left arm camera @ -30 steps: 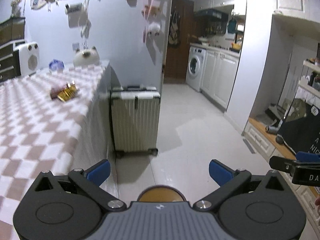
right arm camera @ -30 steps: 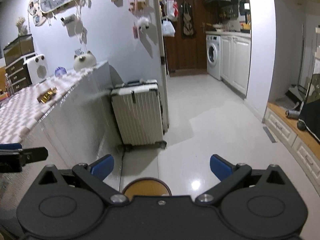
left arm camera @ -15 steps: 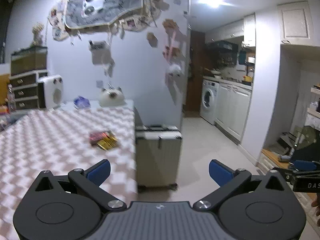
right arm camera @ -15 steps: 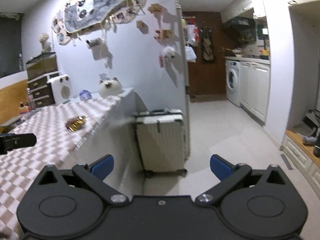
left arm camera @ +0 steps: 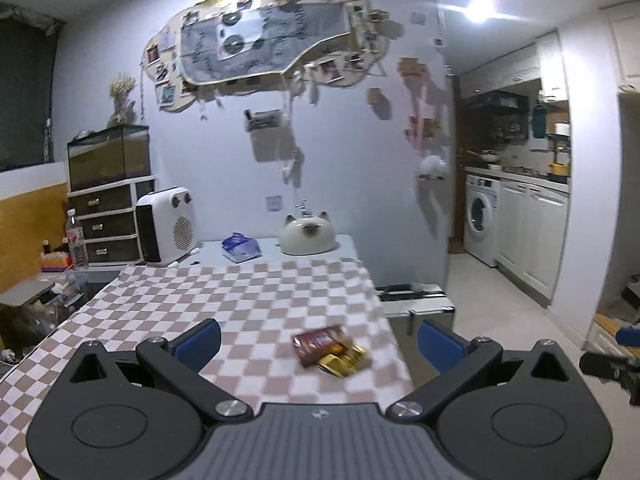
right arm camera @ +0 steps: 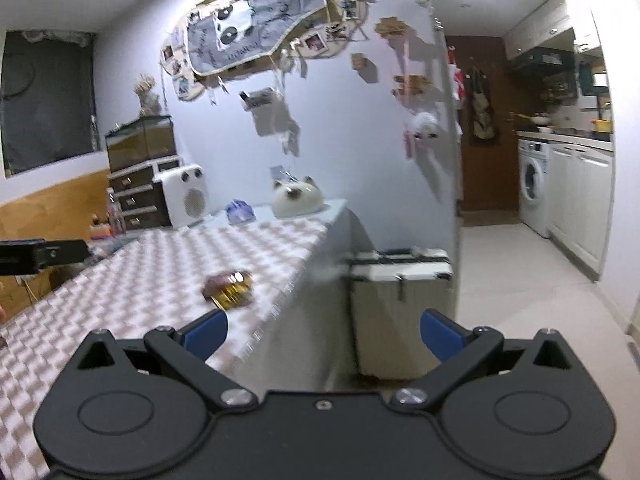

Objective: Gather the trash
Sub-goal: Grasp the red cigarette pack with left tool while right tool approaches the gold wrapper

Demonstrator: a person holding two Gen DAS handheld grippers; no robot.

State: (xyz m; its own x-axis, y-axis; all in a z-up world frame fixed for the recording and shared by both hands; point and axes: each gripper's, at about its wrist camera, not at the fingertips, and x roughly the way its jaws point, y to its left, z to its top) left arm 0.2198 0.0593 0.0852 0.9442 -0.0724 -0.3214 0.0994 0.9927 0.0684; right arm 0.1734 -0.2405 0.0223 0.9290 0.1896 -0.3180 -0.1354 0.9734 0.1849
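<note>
Judging by their look, the snack wrappers [left arm camera: 329, 350] will be light, thin and crinkly — foil that slides on cloth and collapses under any squeeze, so nothing fragile, but easy to push away rather than pick up. The best hold is probably across a raised, crumpled edge of the pile, pinching from above so both pieces come together; a flat approach would likely just skate them along the checked cloth [left arm camera: 248, 304]. They lie on the worktop near its right edge, close ahead of the left gripper [left arm camera: 318, 346] and between its fingers in that view, though not yet touched. One piece is dark red-brown with printing, the other shiny gold, the two overlapping; motion blur hides finer detail. The left gripper's fingers stand wide apart and empty. The right gripper [right arm camera: 322, 330] is likewise spread wide with nothing in it, hovering off the worktop's edge, the wrappers ahead and to its left.
</note>
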